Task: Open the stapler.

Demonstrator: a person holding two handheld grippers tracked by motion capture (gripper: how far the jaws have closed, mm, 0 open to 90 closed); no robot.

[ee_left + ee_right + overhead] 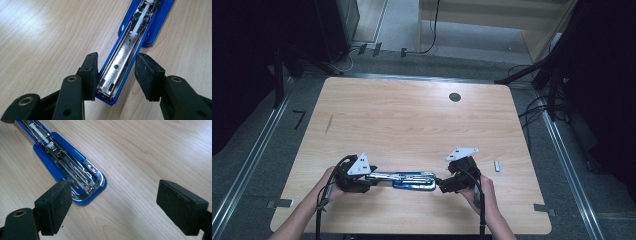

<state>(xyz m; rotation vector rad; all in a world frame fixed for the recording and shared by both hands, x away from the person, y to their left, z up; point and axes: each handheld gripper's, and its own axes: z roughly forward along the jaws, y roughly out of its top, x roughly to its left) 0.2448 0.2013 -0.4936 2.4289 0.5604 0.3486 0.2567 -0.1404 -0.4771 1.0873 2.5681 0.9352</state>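
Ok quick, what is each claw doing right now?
Left claw: open, jaws either side of the stapler, not gripping.
Right claw: open wide, holding nothing.

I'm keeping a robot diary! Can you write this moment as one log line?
left gripper: open, jaws astride opened end of blue stapler | right gripper: open wide, at stapler's other end | small grey piece: lying apart on table

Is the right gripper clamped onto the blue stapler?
No: in the right gripper view the right gripper stands wide open, one jaw beside the end of the blue stapler and the other well clear over bare table.
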